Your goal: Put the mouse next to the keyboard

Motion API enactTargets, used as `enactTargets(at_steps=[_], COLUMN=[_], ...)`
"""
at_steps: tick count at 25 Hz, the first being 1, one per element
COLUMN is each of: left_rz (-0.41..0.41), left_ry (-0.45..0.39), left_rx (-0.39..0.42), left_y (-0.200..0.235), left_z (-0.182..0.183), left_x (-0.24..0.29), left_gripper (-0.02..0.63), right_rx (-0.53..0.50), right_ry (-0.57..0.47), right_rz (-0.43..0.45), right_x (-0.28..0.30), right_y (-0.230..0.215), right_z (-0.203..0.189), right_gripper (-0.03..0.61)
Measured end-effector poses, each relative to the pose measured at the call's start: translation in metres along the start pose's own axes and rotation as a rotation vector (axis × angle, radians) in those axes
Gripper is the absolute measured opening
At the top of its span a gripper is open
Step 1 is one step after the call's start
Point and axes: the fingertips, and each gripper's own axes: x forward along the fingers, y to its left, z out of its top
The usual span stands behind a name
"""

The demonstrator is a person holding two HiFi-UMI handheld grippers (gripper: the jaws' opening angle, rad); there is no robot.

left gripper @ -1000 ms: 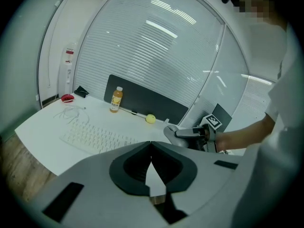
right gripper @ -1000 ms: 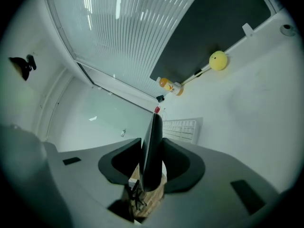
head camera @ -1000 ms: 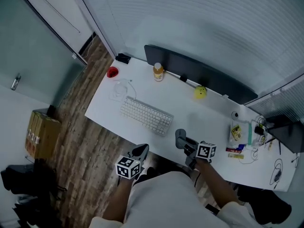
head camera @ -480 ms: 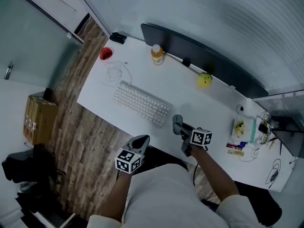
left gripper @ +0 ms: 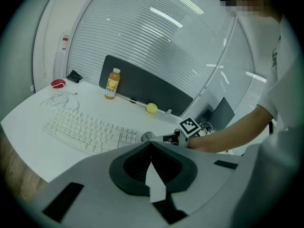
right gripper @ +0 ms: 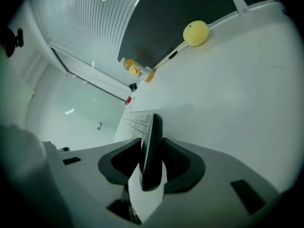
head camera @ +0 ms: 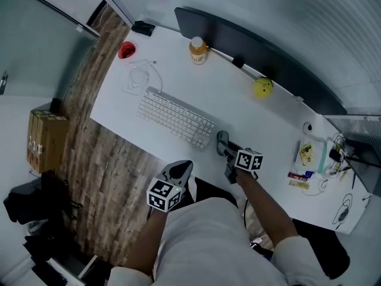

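Note:
A white keyboard [head camera: 176, 119] lies slantwise on the white desk [head camera: 268, 130]. Just off its right end is a dark grey mouse [head camera: 222, 142], with my right gripper [head camera: 225, 149] shut on it. In the right gripper view the mouse [right gripper: 153, 151] stands edge-on between the jaws, and the keyboard [right gripper: 137, 120] shows behind it to the left. My left gripper [head camera: 181, 170] hangs at the desk's front edge, below the keyboard. Its jaws meet with nothing between them, which the left gripper view [left gripper: 151, 145] also shows. That view takes in the keyboard [left gripper: 88, 129] and the mouse [left gripper: 147, 137] too.
An orange bottle [head camera: 198, 50], a yellow ball [head camera: 262, 87] and a dark panel [head camera: 256, 52] line the desk's back edge. A red object [head camera: 126, 50] and a white cable [head camera: 138, 79] lie at the left end. Small clutter [head camera: 309, 159] sits at the right end.
My right gripper has come down toward the desk with the mouse, staying by the keyboard's right end. The left gripper has sunk a little at the front edge.

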Motion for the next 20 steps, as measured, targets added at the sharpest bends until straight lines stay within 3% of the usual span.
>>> enactTargets(at_steps=[6,14,18,20], left_rz=[-0.029,-0.05,-0.063,-0.07], left_ry=[0.025,0.039,0.034,0.028], left_rx=[-0.006,-0.017,-0.009,-0.005], left_y=[0.004,0.017,0.023,0.025], left_z=[-0.003,-0.007,-0.002,0.001], left_x=[0.004,-0.001,-0.004,-0.006], left_gripper=[0.017,0.017,0.017,0.017], right_rx=[0.002,-0.08,-0.148,-0.176], right_ry=[-0.013,0.042,0.057,0.058], right_rz=[-0.015,-0.117,-0.175,-0.207], right_x=[0.011,0.015,0.012,0.009], right_y=[-0.003,-0.01,-0.009,-0.01], right_z=[0.0,-0.006,-0.004,-0.003], right_gripper=[0.153,0.163,0.25,0.262])
